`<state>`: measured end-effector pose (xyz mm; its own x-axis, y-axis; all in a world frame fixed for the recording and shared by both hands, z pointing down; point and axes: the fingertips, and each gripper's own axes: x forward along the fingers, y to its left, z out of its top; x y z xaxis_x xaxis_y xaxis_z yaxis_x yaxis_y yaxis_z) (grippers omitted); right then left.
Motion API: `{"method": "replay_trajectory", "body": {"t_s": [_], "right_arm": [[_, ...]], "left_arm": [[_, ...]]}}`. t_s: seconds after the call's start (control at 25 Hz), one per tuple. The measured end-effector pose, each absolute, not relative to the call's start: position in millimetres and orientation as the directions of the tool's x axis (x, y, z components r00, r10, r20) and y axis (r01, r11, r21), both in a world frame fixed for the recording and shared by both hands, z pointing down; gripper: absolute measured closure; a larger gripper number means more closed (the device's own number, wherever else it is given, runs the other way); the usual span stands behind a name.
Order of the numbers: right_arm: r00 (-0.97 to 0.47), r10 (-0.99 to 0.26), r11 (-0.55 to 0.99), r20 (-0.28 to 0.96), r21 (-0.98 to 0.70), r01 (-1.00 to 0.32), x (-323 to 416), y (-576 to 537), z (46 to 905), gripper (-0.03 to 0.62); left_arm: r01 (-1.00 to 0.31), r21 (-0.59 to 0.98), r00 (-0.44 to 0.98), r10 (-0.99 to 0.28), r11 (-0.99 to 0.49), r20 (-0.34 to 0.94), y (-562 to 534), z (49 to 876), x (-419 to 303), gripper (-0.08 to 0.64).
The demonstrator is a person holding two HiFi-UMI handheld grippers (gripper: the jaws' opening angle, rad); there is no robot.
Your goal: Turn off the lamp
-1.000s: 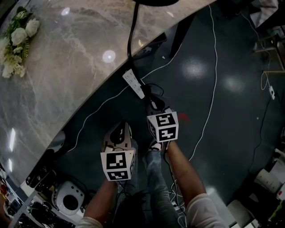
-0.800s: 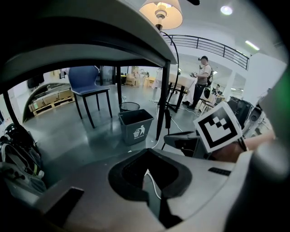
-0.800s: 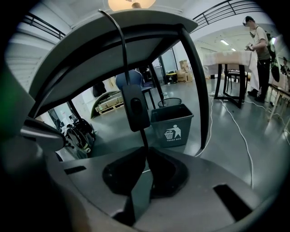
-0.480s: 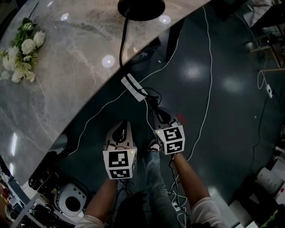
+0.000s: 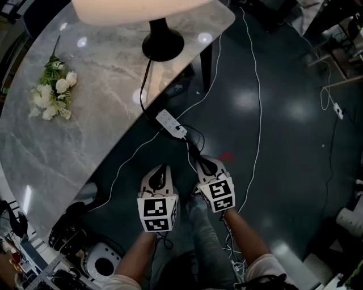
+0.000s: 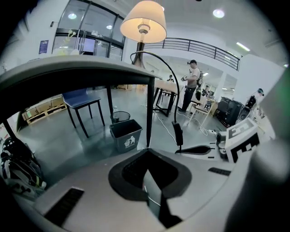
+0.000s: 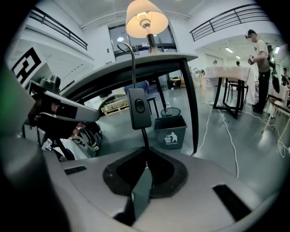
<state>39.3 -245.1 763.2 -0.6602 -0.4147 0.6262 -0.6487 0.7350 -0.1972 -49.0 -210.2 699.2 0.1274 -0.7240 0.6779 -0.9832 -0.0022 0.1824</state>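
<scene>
The lamp [image 5: 147, 8] stands on the gray stone table [image 5: 85, 147] at the top of the head view. Its shade glows, so the light is on. Its round black foot [image 5: 163, 45] sits near the table's edge. A black cord [image 5: 145, 85] runs from the foot down over the edge toward a white power strip [image 5: 170, 123], which shows just below the table's edge in the picture. A bunch of white flowers [image 5: 54, 93] lies on the table at the upper left, well apart from the lamp. The left gripper [image 5: 160, 170] and the right gripper [image 5: 205, 164] are low in the middle of the head view, side by side over the dark floor [image 5: 283, 141]. In the right gripper view the switch [image 7: 138, 108], a small black box on the cord, hangs in the middle of the picture just above the jaws. The cord goes down from it right into the right gripper [image 7: 144, 179], and the jaws are squeezed on the cord just under the switch. The left gripper [image 6: 146, 179] has its jaws pressed together with nothing in them. In its view the switch [image 6: 178, 133] shows a little right of the middle. A gray bin [image 7: 171, 131] stands on the floor past the table leg.
</scene>
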Motion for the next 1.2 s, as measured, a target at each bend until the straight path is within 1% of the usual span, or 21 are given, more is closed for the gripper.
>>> {"method": "replay_trajectory", "body": {"t_s": [0.32,0.56,0.72,0.88,1.2], "right_arm": [[-0.713,-0.396,0.760,0.579,-0.230,-0.608,25,-227,703,0.581],[-0.745,-0.409,0.769,0.527,-0.240,-0.592,18,-225,660,0.581],[-0.744,-0.405,0.767,0.531,-0.246,-0.593,10,-230,656,0.581],[-0.737,-0.407,0.769,0.539,-0.233,-0.596,10,-237,651,0.581],[-0.739,-0.401,0.773,0.542,-0.233,-0.590,5,-243,654,0.581]], "left_arm": [[-0.978,0.207,0.130,-0.744,0.011,0.655,-202,640,-43,0.569],[-0.982,0.185,0.137,-0.762,-0.022,0.633,-203,609,-40,0.569],[-0.985,0.169,0.123,-0.756,-0.016,0.643,-205,612,-46,0.568],[-0.983,0.185,0.128,-0.765,-0.012,0.631,-210,608,-45,0.569],[-0.964,0.257,0.215,-0.772,-0.069,0.598,-228,593,-39,0.569]]}}
